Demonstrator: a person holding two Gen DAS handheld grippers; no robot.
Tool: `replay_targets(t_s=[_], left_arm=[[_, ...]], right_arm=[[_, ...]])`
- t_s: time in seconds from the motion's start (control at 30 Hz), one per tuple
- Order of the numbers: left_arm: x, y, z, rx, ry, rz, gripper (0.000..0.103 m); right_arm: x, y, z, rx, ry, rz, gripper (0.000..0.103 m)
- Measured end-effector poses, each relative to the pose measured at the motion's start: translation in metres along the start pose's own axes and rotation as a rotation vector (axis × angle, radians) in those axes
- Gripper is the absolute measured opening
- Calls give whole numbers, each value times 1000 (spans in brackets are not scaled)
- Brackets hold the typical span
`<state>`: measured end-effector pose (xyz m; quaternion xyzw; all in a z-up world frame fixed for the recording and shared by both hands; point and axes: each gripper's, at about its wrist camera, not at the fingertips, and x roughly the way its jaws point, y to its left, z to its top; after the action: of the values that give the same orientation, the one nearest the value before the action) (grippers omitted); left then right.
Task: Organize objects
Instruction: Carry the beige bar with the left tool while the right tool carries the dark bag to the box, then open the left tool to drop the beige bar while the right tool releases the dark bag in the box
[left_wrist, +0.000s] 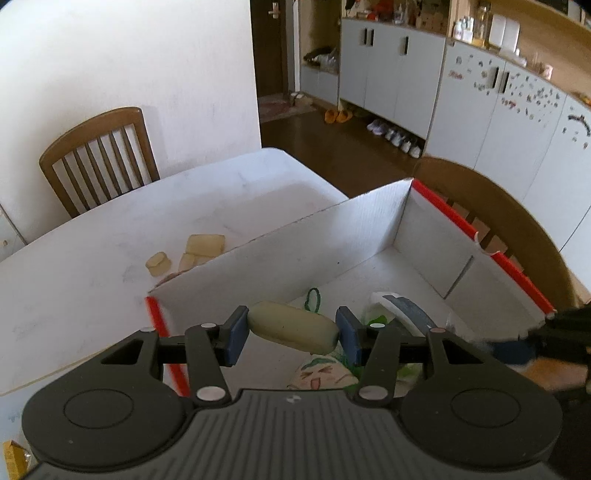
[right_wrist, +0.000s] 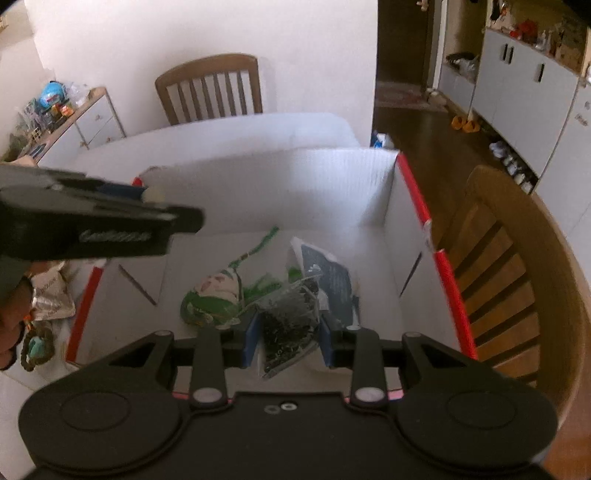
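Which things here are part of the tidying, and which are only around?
Part of the job:
- left gripper, shut on a pale oblong piece
- right gripper, shut on a clear bag of dark bits
- white box
- pale pieces on the table

Only around:
- chair
- cupboards
- shoes

Left gripper (right_wrist: 147, 195) blurred, edge-cropped

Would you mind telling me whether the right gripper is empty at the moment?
No, the right gripper is clamped on a clear packet of dark bits above the white box.
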<state>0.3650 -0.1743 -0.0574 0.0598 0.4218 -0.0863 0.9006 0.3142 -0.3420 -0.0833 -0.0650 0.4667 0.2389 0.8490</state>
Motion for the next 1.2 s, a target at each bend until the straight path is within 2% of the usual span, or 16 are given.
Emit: replay_targets(t_s=[0.3,0.4,0.57,0.67,0.87,1.07,1.13,1.2], left_arm=[[44,-23,10,25,79,7,51],[56,-30,9,39,107,5,51],[67,-37,8,62,131,-8,51],[74,-42,10,75,153,-15,51],[94,-48,9,83,249,-10,51],[102,-46,2,74,300,-4,52],[101,-44,1,65,304,0,56],[98,-41,0,47,296,-14,67]], right_arm=[[23,0,3,-71,47,19,32],[34,-9,2,-61,64,-10,32],[46,-23,-3,-30,97,-7,32],[47,-21,-6,-51,100,-6,32],[52,-26,-3,-47,111,-11,32],[49,-29,-5,-53,109,14,37],[47,-30,-6,-54,103,22,40],[43,-30,-6,-51,94,27,46]])
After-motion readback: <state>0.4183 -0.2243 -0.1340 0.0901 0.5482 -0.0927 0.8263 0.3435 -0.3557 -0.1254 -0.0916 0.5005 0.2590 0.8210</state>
